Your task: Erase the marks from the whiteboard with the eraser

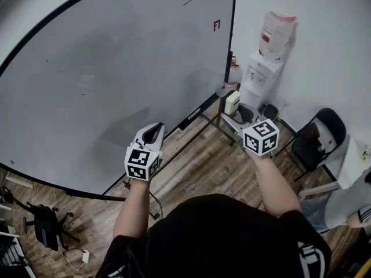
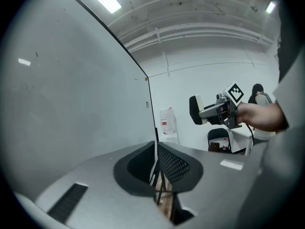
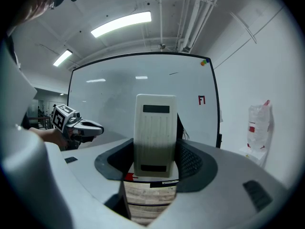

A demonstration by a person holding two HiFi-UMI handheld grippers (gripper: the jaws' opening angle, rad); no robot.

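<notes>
Looking down, the head view shows the whiteboard point(image 1: 87, 86) over a wooden floor point(image 1: 197, 172), with a water dispenser point(image 1: 258, 74) by the white wall. The left gripper view shows the left gripper point(image 2: 155, 163) closed and empty. The right gripper view shows the right gripper point(image 3: 155, 159) clamping the eraser point(image 3: 155, 128), facing the whiteboard.

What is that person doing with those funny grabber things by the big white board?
A person stands facing a whiteboard with a hand-held gripper in each hand. The right hand-held gripper is clamped on a white eraser, held in the air off the board. The left hand-held gripper is shut with nothing in it. The board looks mostly clean; a small dark dash and a red mark show near its top right corner.
</notes>
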